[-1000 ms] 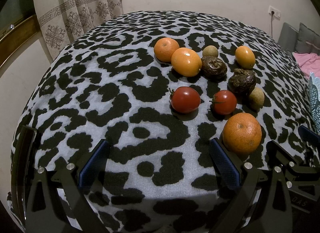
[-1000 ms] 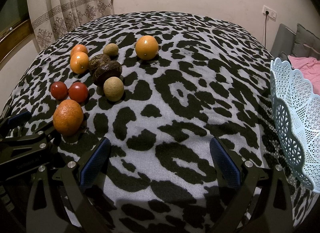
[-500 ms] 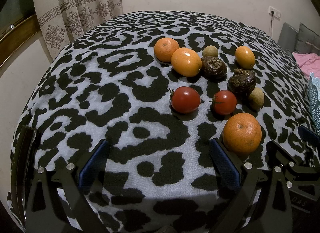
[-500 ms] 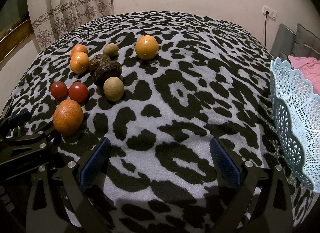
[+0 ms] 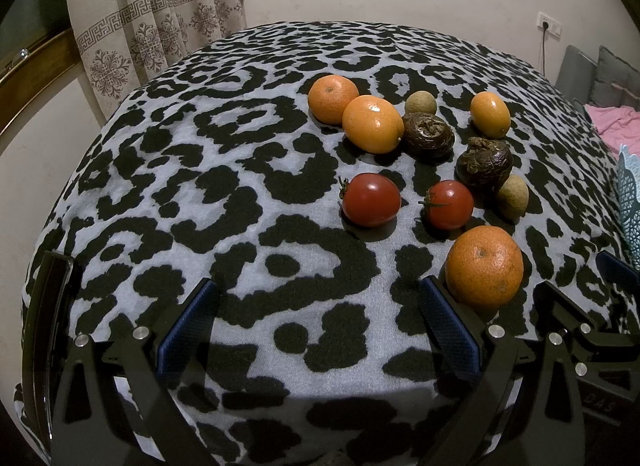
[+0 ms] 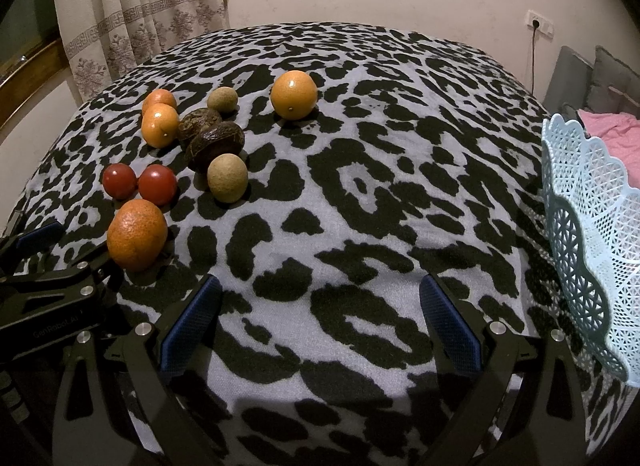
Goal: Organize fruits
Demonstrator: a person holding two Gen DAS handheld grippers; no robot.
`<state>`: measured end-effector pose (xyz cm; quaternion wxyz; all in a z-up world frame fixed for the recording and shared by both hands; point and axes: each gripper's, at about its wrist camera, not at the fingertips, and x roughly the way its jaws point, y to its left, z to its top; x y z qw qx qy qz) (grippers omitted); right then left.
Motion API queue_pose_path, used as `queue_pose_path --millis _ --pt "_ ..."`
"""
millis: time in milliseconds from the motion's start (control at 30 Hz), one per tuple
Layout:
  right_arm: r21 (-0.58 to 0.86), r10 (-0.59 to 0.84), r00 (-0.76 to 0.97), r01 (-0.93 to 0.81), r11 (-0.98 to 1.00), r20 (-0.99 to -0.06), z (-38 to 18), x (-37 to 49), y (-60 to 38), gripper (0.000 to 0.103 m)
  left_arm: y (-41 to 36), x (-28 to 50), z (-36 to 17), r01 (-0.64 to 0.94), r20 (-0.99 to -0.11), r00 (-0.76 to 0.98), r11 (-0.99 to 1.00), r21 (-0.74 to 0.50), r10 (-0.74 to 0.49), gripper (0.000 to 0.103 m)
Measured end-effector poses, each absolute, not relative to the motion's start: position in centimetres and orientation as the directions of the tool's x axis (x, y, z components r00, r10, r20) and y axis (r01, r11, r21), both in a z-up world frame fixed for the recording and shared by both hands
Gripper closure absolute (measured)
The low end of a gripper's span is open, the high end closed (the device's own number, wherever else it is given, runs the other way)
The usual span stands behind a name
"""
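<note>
On leopard cloth (image 5: 200, 193), fruits in a group, nearest orange (image 5: 484, 266) just beside left tongs' (image 5: 316, 326) right finger, both tongs spread wide, empty, basket (image 6: 592, 225) beside right tongs (image 6: 320, 326).

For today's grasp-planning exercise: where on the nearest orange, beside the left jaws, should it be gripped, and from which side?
Grip the nearest orange across its widest middle, coming from the near side with the left gripper, jaws open. It is round, sits stem-up on the patterned cloth, and its near side is free; the tomatoes lie behind it.
</note>
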<state>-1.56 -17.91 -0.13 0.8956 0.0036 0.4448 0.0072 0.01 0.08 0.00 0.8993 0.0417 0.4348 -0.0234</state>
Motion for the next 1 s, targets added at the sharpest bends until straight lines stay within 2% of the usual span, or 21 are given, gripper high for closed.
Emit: queue_pose_path --millis 367,533,800,1000 --pt "0.016 0.023 0.598 -0.017 1.0 -0.801 -0.1 -1.6 -17.8 0.002 0.1 -0.1 0.1 0.087 -0.784 0.62 0.996 0.027 -0.033 0.005" --pt "0.008 0.017 0.591 -0.017 1.0 -0.806 0.1 -1.5 -17.8 0.002 1.6 -0.8 0.8 0.09 -0.761 0.641 0.995 -0.051 -0.097 0.005" --pt "0.004 0.033 0.577 -0.052 0.999 -0.816 0.1 -1.6 -17.7 0.002 3.6 -1.7 2.4 0.085 -0.717 0.691 0.995 -0.053 -0.097 0.005" --pt "0.139 0.187 0.626 -0.127 0.982 -0.757 2.1 -2.7 -16.3 0.002 5.6 -1.5 3.4 0.04 -0.695 0.717 0.999 -0.032 -0.051 0.005"
